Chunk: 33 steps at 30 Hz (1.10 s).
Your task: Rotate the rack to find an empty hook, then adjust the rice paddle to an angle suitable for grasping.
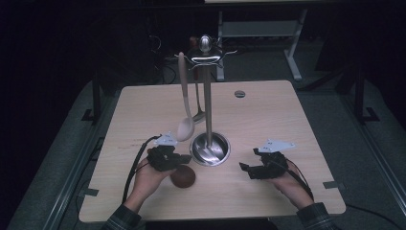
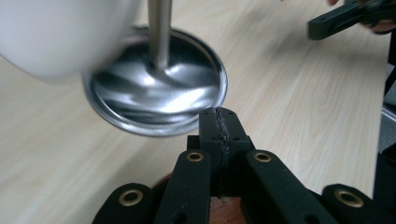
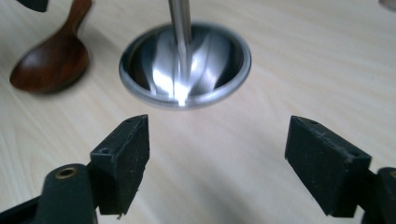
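High view: left gripper [image 1: 168,160] gripping wooden spoon [image 1: 183,177]

We are looking at a polished, mirror-bright metal stand [image 1: 209,96] on a matt, pale wood-grain table [image 1: 268,120]. Beside the stand's base we are seeing a dark, smooth wooden spoon [image 3: 51,60]; hanging beside its pole, a glossy cream spoon [image 1: 185,124].

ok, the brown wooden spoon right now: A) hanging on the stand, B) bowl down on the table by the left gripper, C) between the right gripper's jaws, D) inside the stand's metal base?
B: the wooden spoon lies on the table at the left gripper.
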Available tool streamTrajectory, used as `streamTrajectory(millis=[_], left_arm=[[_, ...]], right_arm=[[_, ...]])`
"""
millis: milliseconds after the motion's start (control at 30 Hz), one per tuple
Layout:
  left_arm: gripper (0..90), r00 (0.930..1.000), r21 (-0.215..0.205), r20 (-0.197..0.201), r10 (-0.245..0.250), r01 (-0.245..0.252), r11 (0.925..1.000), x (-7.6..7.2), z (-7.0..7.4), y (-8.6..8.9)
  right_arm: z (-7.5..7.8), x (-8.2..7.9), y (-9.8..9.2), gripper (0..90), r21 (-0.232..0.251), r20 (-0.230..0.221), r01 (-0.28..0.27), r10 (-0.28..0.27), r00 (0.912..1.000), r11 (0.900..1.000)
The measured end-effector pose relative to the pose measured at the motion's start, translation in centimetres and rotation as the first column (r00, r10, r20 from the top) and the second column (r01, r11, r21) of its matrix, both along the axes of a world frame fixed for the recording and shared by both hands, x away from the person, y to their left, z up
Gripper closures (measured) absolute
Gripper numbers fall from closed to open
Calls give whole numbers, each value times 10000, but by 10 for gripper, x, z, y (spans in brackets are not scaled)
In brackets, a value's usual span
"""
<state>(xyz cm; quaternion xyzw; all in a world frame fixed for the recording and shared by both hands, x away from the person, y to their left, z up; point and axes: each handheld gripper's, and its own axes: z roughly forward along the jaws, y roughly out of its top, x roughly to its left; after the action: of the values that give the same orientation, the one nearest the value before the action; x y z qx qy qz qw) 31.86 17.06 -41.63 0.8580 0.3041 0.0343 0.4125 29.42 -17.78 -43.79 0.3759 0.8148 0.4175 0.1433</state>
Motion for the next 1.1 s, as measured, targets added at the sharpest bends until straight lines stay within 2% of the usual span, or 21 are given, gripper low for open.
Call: streamTrajectory(millis=[133,267,467,533,733,967,1033,1100], left_arm=[[900,9996,100,-266,-116,119,9999,0,-13,-7],[900,9988,231,-437,-198,208,9995,1,-23,-14],[900,9969,288,-731,-299,321,9991,2,-31,-17],[900,9962,661,-731,-484,532,9964,2,-34,-19],[900,9945,783,-865,-583,652,9948,1,-38,-25],[900,9932,1108,-997,-600,710,9913,-5,-37,-16],[900,9936,1078,-1059,-388,503,9929,-9,-38,-12],[900,9937,1215,-1056,-387,515,9913,-11,-39,-7]], right_arm=[[-10,-9,0,189,-203,-198,-183,179,9996,9996],[-15,-8,4,178,-328,-319,-234,223,9992,9992],[-17,-8,6,175,-465,-323,-318,303,9990,9984],[-19,-7,7,174,-496,-338,-298,282,9990,9983],[-20,-7,7,174,-564,-330,-301,283,9991,9980],[-20,-7,6,174,-582,-362,-204,183,9992,9981],[-20,-7,5,174,-571,-344,-205,186,9992,9982],[-20,-6,5,174,-563,-342,-190,171,9993,9982]])
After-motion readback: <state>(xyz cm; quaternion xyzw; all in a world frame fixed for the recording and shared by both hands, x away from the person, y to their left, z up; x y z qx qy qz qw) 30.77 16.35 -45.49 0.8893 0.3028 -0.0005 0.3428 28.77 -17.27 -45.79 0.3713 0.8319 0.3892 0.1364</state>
